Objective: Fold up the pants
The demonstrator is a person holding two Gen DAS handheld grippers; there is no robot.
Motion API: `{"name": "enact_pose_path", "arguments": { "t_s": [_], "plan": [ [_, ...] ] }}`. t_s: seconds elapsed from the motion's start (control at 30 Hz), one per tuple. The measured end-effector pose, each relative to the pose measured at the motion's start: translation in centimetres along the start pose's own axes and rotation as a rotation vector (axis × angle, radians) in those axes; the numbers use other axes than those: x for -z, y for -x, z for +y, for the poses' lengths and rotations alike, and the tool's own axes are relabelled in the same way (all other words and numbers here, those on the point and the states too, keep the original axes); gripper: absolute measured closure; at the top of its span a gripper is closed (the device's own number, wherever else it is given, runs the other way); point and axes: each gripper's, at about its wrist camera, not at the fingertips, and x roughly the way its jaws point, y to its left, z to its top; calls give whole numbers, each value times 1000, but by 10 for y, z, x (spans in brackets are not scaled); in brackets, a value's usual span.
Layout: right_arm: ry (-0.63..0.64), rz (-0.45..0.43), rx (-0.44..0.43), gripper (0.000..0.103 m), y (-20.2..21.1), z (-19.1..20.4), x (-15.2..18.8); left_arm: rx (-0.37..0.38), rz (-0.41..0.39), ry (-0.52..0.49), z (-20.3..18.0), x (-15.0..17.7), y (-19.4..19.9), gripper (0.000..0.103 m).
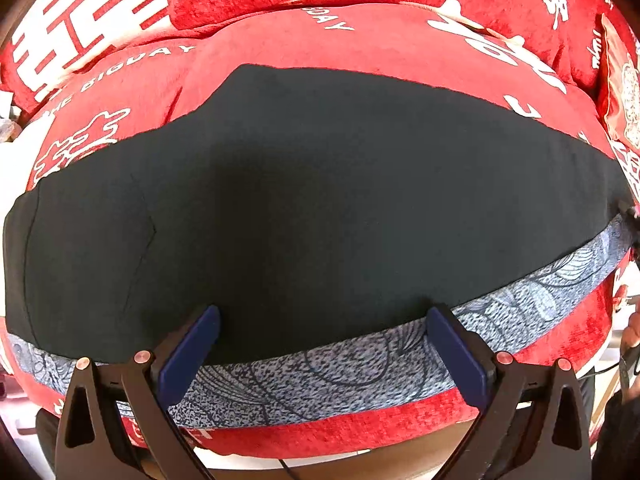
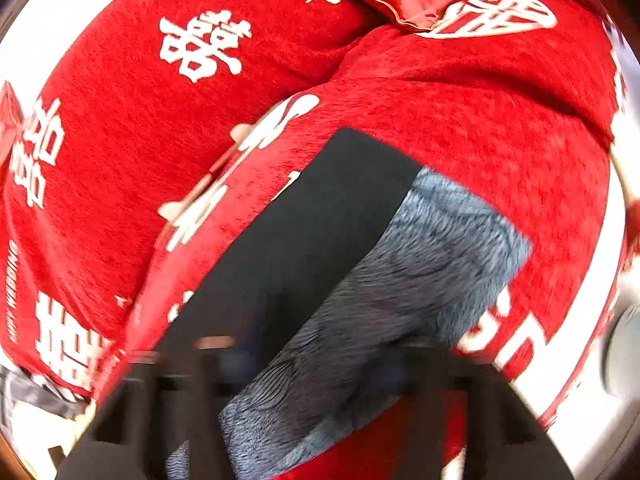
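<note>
Right then, the black pants (image 1: 304,200) lay flat on a red sofa cover (image 1: 360,40) with white letters on it. Under the pants was a grey patterned cloth (image 1: 320,376), and a strip of it stuck out along the near edge. It was hard to tell if that grey part belonged to the pants or was something else.

The left hand-held gripper (image 1: 320,344) sat just at the near edge of the pants. Its two blue fingers (image 1: 192,348) were spread wide, and nothing was between them.

The right wrist view was very blurry. The right hand-held gripper (image 2: 304,364) was low over the end of the pants (image 2: 304,240), where the black cloth met the grey cloth (image 2: 400,280). Nobody could tell from that view if its jaws were wide or closed.

It looked like a fold was about to start. The pants seemed to be spread out, and no grip was made yet on the left. The next move would likely need the left fingers to close on the near edge, so the cloth could be lifted and laid over.
</note>
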Motion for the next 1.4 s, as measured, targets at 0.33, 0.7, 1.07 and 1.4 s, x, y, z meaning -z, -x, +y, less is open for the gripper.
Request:
{"name": "enact_pose_path", "arguments": {
  "t_s": [0.33,0.7,1.07,1.4],
  "plan": [
    [48,7,197,92,1,0,-5,-25,-20,-78,-35,-7,-6,0],
    [107,-175,390,31,53,68,33,-124,-96,96,-7,6,11,0],
    [244,-16,444,20,-36,146,94,-114,-80,326,71,12,0,0],
    [-89,-34,599,0,-38,23,-36,-137,-77,324,79,5,7,0]
  ]
}}
